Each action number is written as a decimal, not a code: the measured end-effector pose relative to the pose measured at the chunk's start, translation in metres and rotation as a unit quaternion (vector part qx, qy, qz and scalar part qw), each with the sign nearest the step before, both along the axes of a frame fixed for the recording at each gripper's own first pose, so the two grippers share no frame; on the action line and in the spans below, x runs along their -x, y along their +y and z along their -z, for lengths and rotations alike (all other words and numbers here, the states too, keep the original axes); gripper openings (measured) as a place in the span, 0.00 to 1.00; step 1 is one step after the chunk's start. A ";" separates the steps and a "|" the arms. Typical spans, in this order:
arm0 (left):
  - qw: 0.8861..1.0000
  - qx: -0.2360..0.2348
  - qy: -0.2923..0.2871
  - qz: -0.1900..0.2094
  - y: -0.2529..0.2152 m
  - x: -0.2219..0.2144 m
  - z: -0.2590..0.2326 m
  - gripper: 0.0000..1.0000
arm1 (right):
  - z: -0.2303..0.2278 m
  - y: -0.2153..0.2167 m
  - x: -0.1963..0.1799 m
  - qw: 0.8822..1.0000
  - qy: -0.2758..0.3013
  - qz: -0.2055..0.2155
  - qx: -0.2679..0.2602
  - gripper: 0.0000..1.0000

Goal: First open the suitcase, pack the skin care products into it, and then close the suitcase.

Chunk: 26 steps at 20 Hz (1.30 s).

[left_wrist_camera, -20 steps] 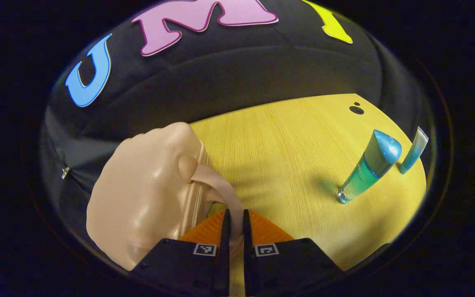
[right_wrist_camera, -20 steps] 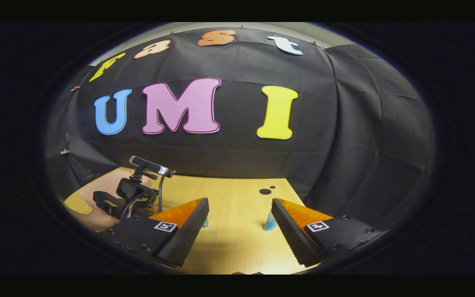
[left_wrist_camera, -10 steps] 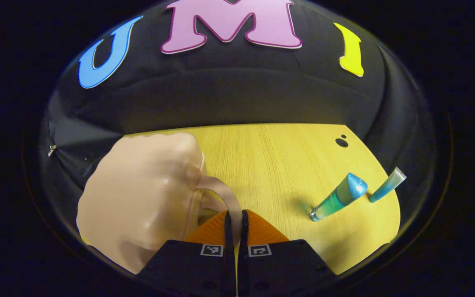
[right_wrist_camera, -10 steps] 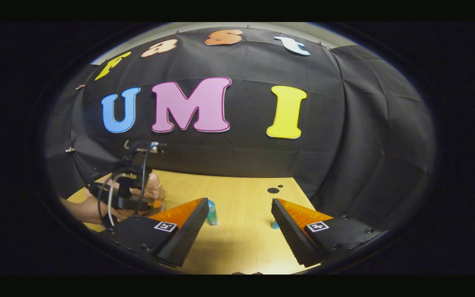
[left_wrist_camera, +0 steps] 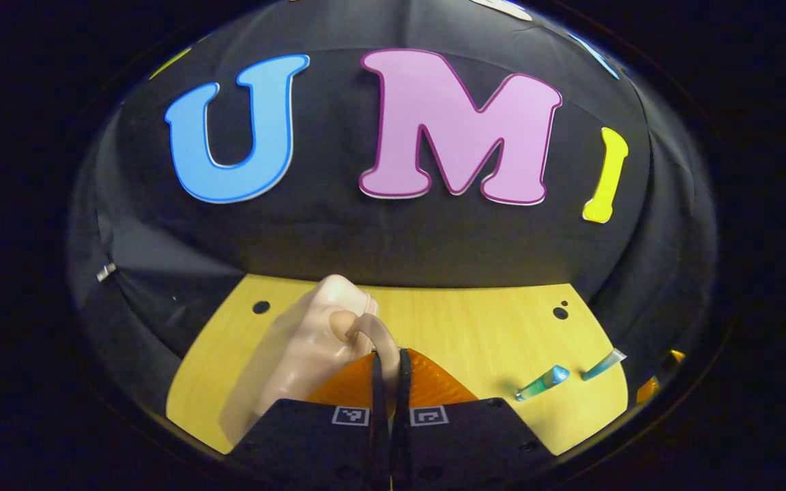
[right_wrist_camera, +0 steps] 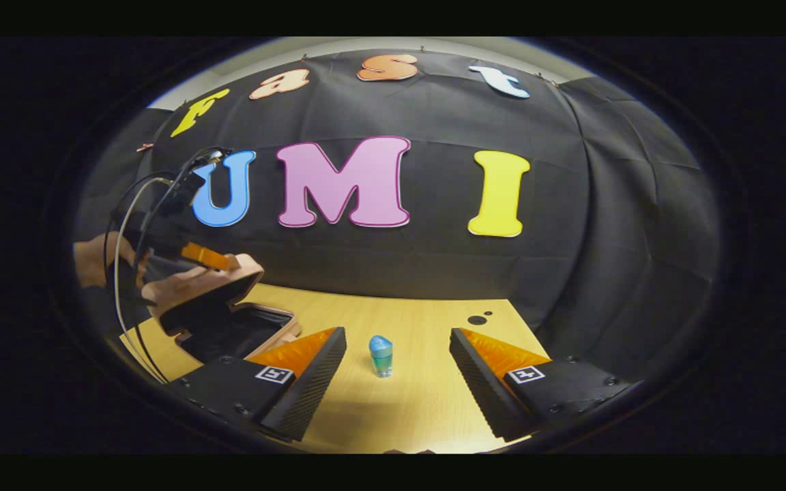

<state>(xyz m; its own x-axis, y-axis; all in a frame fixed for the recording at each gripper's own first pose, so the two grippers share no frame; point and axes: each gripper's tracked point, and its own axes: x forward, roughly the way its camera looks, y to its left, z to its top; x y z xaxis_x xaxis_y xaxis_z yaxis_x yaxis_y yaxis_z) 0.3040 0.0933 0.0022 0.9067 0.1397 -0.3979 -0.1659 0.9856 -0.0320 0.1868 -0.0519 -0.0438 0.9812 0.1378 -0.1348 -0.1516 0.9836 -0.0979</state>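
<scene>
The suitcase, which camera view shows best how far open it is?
The right gripper view: the suitcase shows side-on, lid raised by the left gripper above its dark inside. The left gripper view gives just the lid's outer shell and handle, pinched between its fingers.

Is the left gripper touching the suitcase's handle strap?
Touching. In the left gripper view the left gripper has both fingers closed on the beige handle strap of the suitcase lid.

Suitcase (right_wrist_camera: 229, 320) on table (right_wrist_camera: 420, 409), far left in right gripper view; lid (right_wrist_camera: 205, 286) raised above base. Bottle (right_wrist_camera: 380, 355) upright on table, right of suitcase. In left gripper view, tube (left_wrist_camera: 603, 364) just right of bottle (left_wrist_camera: 542, 382).
</scene>
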 end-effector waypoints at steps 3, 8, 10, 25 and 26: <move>0.999 -0.044 0.001 -0.027 0.075 0.022 -0.018 0.07 | 0.003 0.015 0.007 1.000 0.006 -0.013 0.003 0.97; 0.996 -0.030 -0.027 -0.079 0.188 0.034 -0.021 0.07 | -0.005 0.034 0.021 1.000 0.002 -0.008 0.015 0.97; 0.995 -0.045 -0.029 -0.088 0.231 0.036 -0.011 0.06 | -0.004 0.038 0.027 1.000 0.009 0.009 0.013 0.97; 0.976 -0.074 0.066 -0.194 0.424 0.024 0.215 0.11 | 0.040 0.044 0.020 0.996 0.045 0.066 0.028 0.96; 0.972 -0.085 0.063 -0.209 0.428 0.024 0.212 0.20 | 0.039 0.044 0.019 0.997 0.041 0.064 0.030 0.97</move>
